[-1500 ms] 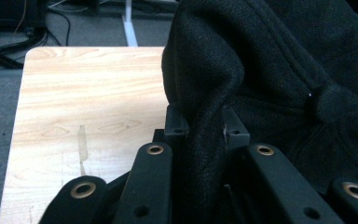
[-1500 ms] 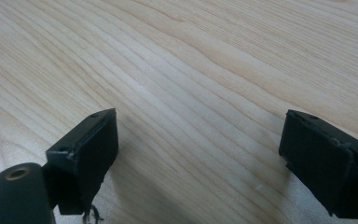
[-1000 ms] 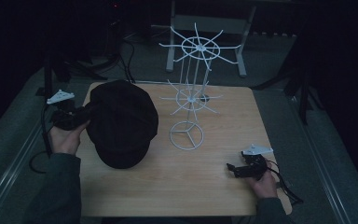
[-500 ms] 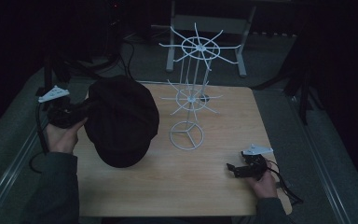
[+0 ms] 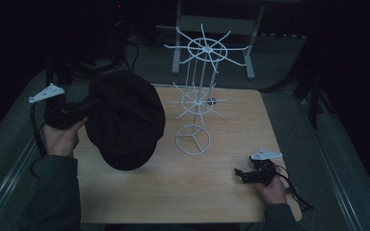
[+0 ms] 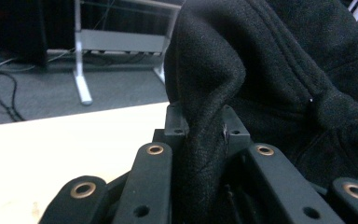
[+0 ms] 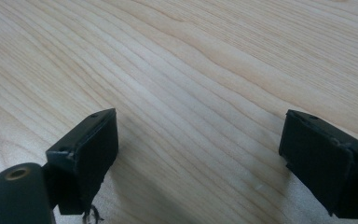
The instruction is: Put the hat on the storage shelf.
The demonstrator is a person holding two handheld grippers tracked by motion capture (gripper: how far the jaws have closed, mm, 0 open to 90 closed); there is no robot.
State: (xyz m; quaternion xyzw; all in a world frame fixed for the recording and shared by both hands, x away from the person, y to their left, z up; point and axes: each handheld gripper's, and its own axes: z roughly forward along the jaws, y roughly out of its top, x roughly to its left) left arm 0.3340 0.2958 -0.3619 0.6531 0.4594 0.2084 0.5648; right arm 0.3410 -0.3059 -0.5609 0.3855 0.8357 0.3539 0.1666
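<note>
There are no words, numbers, labels or signs to read in these pictures.

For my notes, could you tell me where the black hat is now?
In the high view, the black hat is at the table's left, pinched by the left gripper, beside the white wire stand.
</note>
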